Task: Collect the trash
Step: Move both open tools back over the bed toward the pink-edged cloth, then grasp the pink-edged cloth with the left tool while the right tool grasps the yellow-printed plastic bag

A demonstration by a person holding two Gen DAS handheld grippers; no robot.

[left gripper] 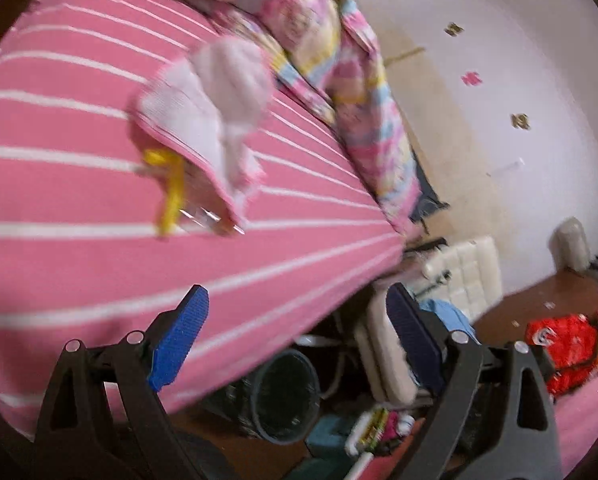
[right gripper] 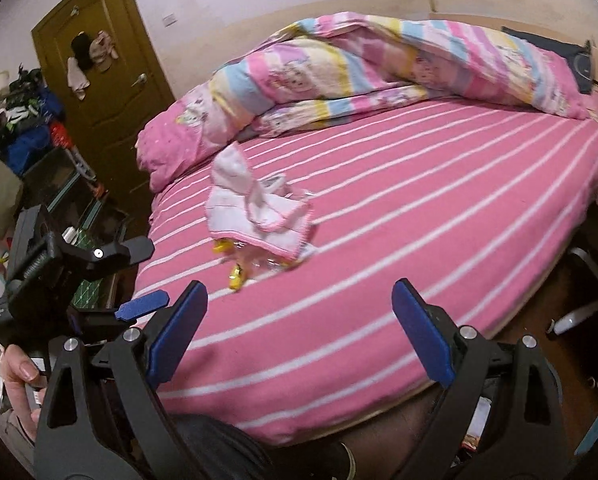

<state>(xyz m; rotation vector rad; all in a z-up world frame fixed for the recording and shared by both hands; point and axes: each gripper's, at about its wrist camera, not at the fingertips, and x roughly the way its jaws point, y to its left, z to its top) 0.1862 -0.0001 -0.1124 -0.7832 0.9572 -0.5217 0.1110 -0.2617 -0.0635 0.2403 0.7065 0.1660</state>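
step: reach for trash on bed (right gripper: pixel 379 208), nothing picked yet (my read).
left hand-held gripper (left gripper: pixel 299 320): jaws wide, empty, over near bed edge.
right hand-held gripper (right gripper: pixel 299 312): jaws wide, empty, near edge too.
trash: yellow wrapper (right gripper: pixel 235 276) and clear plastic (right gripper: pixel 271 266), mid-bed, just under near edge of white cloth (right gripper: pixel 255 216).
bin (left gripper: pixel 287 392): on floor below bed edge, left view only.
how: take wrapper first, it sticks out; pinch low, avoid cloth and sheet.
hidden: plastic partly under cloth, extent unclear; left view motion-blurred; bin contents unreadable.
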